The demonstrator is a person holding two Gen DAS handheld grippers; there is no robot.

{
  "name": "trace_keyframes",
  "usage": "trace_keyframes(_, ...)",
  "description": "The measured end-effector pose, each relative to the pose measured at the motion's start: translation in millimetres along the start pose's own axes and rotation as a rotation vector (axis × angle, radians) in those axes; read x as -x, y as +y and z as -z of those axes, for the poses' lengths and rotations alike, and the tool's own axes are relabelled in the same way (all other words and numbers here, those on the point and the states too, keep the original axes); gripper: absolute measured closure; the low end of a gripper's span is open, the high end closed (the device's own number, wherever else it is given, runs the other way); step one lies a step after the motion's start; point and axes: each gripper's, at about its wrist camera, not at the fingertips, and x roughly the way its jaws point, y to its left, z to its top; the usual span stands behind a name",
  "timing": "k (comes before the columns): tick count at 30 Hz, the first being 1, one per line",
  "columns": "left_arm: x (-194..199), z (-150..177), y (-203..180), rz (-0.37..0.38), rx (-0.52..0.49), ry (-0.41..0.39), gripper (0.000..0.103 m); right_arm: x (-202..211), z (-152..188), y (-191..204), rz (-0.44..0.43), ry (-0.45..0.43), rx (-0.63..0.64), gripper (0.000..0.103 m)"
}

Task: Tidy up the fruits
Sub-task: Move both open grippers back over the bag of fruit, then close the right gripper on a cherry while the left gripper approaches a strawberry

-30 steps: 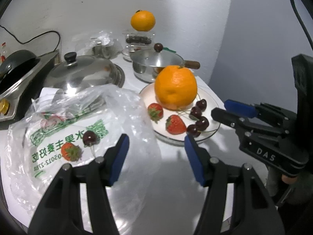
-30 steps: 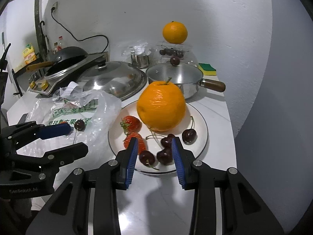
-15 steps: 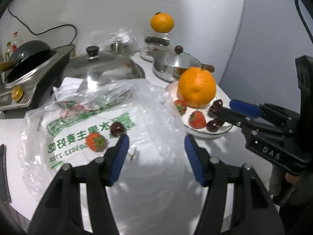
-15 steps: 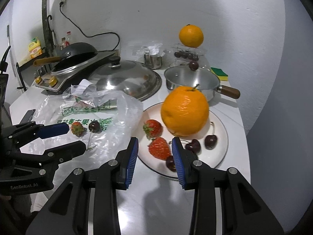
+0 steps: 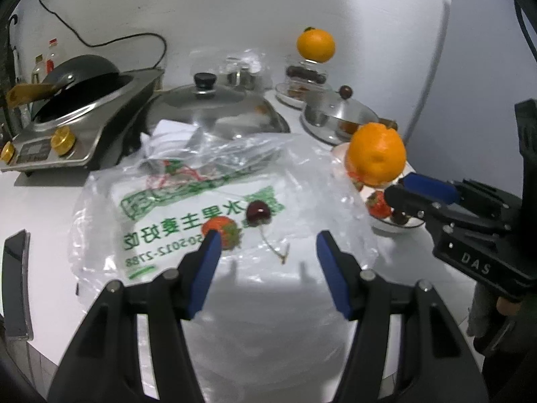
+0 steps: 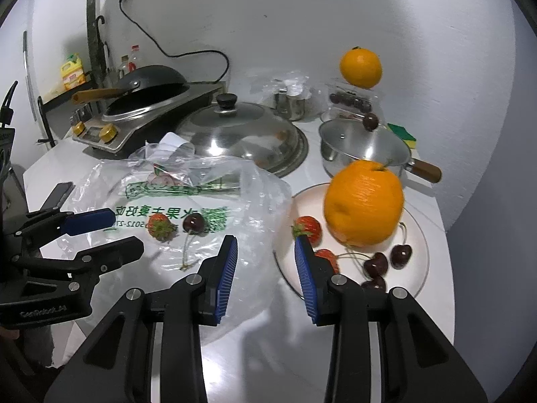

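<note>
A strawberry point(image 5: 221, 233) and cherry point(image 5: 257, 212) are seen lying on a plastic bag point(image 5: 214, 208), just ahead of the open, empty left gripper point(image 5: 266, 247), while the right gripper point(image 6: 265, 252) is held open and empty beside the fruit plate point(image 6: 419, 268)

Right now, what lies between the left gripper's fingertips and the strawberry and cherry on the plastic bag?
In the left wrist view, only crinkled plastic bag lies ahead of the left gripper. The strawberry shows just beyond its left fingertip; the cherry and its stem lie slightly farther.
</note>
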Motion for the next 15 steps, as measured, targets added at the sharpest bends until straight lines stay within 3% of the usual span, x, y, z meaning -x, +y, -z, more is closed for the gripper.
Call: trace_keyframes(15,-4,-6,33,-0.049,0.034,-0.012,0.043,-18,-16,25,-0.044,0.002,0.033,0.065)
